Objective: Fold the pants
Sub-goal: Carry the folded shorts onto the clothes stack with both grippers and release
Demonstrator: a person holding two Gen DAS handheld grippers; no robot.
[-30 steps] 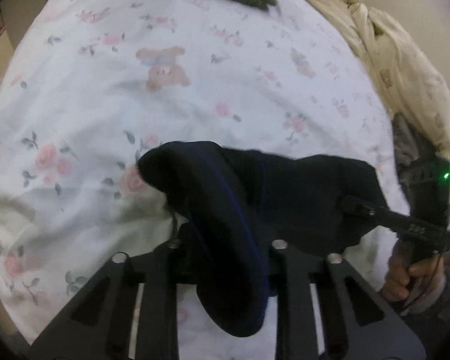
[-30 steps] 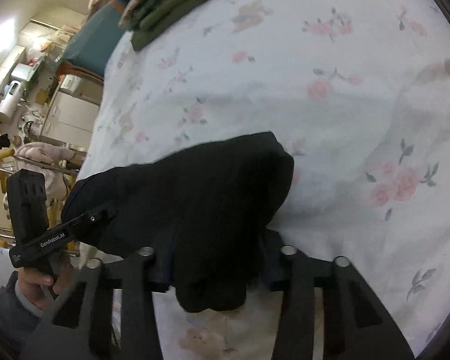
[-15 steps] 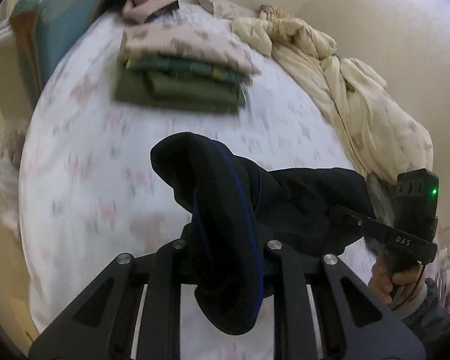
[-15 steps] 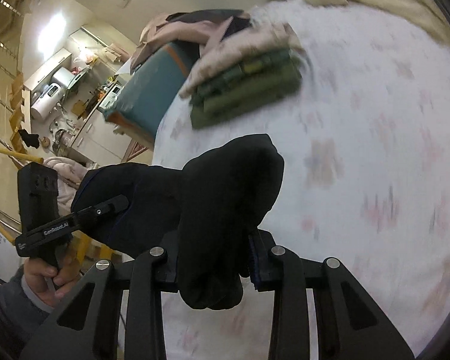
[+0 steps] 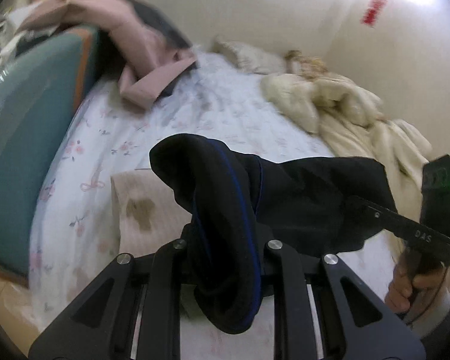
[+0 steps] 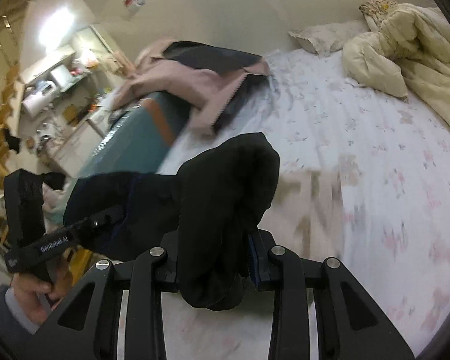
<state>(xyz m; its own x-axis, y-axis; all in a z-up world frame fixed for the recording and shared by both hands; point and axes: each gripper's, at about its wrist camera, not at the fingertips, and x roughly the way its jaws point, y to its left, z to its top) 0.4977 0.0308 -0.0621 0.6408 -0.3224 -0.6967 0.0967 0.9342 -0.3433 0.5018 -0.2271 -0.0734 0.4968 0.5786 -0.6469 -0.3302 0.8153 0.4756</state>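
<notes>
The black pants (image 5: 300,198) with a thin blue stripe hang in the air between both grippers, above the floral bed sheet (image 5: 195,114). My left gripper (image 5: 225,240) is shut on one bunched end of them. My right gripper (image 6: 216,240) is shut on the other bunched end (image 6: 225,186). Each gripper also shows in the other's view, the right one (image 5: 405,228) at the right and the left one (image 6: 60,237) at the left. The fingertips are hidden by cloth.
A folded pale pink garment (image 5: 141,207) lies on the sheet just below the pants, also in the right wrist view (image 6: 315,210). A cream duvet (image 5: 345,111) is heaped at the right. A pink jacket (image 5: 129,45) drapes over a teal headboard (image 5: 21,138) at the left.
Both grippers have lifted the pants and tilted up, so the views now take in the far end of the bed and the wall. The folded stack has slid down under the pants.
</notes>
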